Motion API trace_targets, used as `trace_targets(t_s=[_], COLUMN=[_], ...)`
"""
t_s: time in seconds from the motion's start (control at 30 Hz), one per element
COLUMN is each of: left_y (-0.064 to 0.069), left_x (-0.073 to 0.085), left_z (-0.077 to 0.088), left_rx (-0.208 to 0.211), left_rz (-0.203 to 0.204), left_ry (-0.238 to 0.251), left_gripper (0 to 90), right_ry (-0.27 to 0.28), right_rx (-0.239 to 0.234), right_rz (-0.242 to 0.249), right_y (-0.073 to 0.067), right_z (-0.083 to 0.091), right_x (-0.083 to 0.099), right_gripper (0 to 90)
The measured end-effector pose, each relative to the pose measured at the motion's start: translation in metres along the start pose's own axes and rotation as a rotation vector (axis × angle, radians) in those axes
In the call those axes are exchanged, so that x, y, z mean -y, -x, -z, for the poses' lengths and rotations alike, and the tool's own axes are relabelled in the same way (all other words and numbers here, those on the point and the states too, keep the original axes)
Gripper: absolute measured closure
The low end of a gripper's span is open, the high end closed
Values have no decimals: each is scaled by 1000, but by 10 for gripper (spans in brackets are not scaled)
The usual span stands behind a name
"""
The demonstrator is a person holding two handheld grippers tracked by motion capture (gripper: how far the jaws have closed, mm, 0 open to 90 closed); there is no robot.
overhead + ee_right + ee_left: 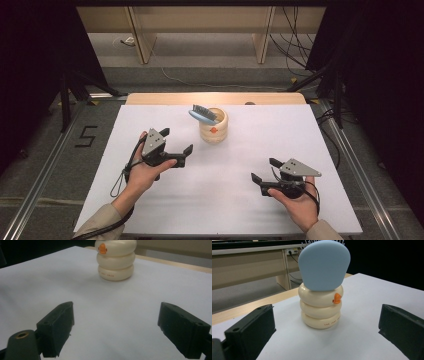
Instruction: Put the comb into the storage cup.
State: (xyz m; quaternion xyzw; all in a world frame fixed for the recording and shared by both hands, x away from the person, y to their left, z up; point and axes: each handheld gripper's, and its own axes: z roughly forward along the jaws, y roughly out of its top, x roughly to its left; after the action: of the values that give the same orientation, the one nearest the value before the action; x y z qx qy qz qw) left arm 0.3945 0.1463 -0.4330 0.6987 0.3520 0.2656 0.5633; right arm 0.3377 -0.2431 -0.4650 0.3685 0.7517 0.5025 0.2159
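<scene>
A cream ringed holder [213,128] (with an orange duck mark) carries a pale blue brush [203,115] on a white table [225,200]

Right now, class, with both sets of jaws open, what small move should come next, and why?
Probably ease the left gripper forward toward the blue hairbrush standing in the cream ringed holder. Its jaws are open and aimed at the brush, which sits nearer to it than to the right gripper, also open.

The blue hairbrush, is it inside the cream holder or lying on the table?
Inside: the blue hairbrush stands in the cream holder, its head leaning out over the rim.
</scene>
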Motion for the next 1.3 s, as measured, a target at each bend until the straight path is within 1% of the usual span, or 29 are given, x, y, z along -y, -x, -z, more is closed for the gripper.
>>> trace_targets(t_s=[0.23,0.43,0.57,0.93,1.3], left_y=[-2,-5,-7,-12,-19], left_x=[8,15,19,32,46], left_z=[6,13,19,33,48], left_rx=[0,-9,-14,-31,-56], left_rz=[-5,-5,-13,-9,-15], left_ry=[-13,-21,-29,-45,-66], left_gripper=[0,2,4,8,10], right_ry=[1,0,0,-2,-3], right_rx=[0,1,0,0,-2], right_rz=[2,2,3,7,11], right_y=[0,0,0,0,-1], right_z=[0,1,1,0,0], right_x=[0,0,0,0,0], right_gripper=[146,146,146,146,146])
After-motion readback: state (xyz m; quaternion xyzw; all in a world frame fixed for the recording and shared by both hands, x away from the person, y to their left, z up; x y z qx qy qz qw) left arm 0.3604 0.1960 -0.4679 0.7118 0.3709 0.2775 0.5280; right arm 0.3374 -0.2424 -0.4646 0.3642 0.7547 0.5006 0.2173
